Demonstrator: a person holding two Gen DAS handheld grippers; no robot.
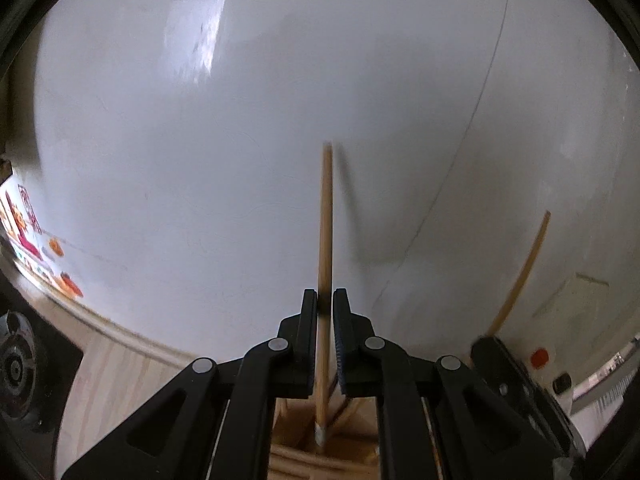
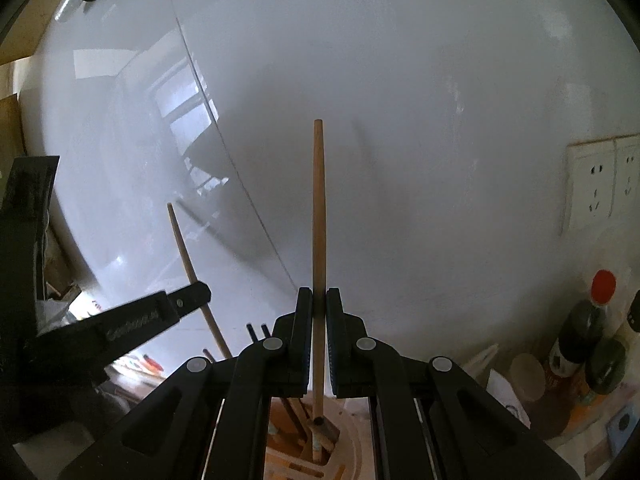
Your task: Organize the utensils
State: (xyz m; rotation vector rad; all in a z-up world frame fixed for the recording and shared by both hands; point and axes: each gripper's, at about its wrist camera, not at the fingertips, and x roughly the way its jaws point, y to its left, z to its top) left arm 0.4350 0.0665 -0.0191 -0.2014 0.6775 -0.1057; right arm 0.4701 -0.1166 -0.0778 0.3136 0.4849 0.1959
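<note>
- L gripper [image 1: 325, 300]: black plastic, two flat jaws almost together, clamped on a thin wooden chopstick [image 1: 325, 240]. Round, pale tan stick, a bit blurred, slightly tapered, running up out of the jaws against the wall.
- Low end of that stick has a small pale cap; it sits just above a light-wood holder [image 1: 288, 420] under the gripper. More wooden sticks lie in there.
- R gripper [image 2: 319, 300]: same black build, silver round pivot pins, jaws narrow, pinching a 2nd wooden chopstick [image 2: 318, 216]. Smooth, matte, round-tipped, nearly upright.
- Its bottom end goes down between the jaws into a round pale holder [image 2: 352, 440]. Several brown sticks and dark, thin utensil handles stand in it.
- In the R view, the L gripper's jaw comes in from the left, with its stick slanting up-left, well apart from the R stick.
- In the L view, the R stick shows at far right, curved by the lens.
- Backdrop: glossy white wall [image 1: 280, 120] w/ window reflections and a thin dark seam line.
- R view, right edge: white wall socket [image 2: 600, 184], dark sauce bottle [image 2: 580, 328] w/ red cap, a translucent cup close by.
- L view, bottom left: pale wood-grain surface [image 1: 120, 380], colourful stickers along the wall edge.
</note>
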